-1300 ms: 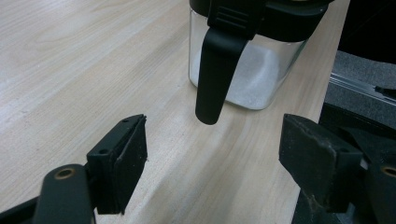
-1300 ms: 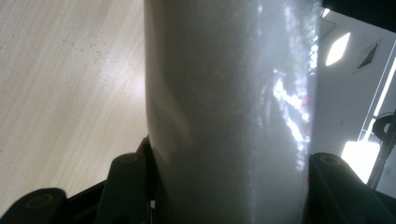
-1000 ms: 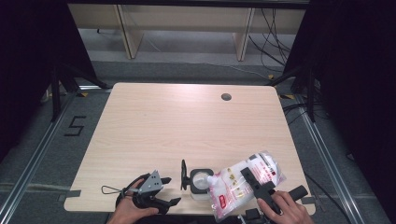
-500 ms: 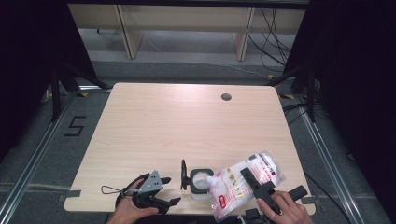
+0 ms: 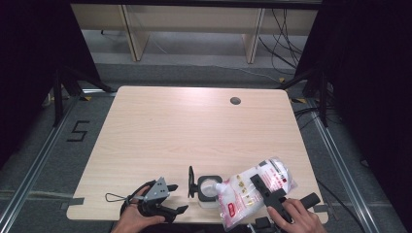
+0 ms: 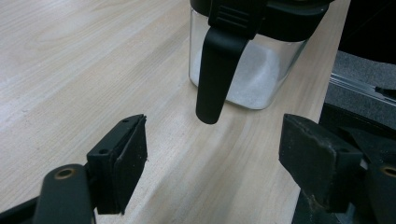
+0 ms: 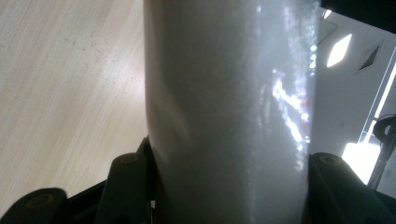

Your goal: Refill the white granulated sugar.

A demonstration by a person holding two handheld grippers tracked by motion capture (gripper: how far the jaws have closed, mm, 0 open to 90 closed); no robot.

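While my right gripper (image 5: pixel 265 191) clamps the soft refill pouch (image 5: pixel 252 191) mid-body, tilted over the jar (image 5: pixel 209 189) at the near table edge, it feels floppy, slippery; left gripper (image 5: pixel 167 199) gapes empty.

The table (image 5: pixel 194 131) is evenly lit from above; surroundings fall dark; glare streaks the blurred, close-up pouch (image 7: pixel 233 107).

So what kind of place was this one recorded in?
Probably a lab or recording bay, not a kitchen: a bare wooden table stands on grey floor with a taped number 5, loose cables and dark curtains at the sides.
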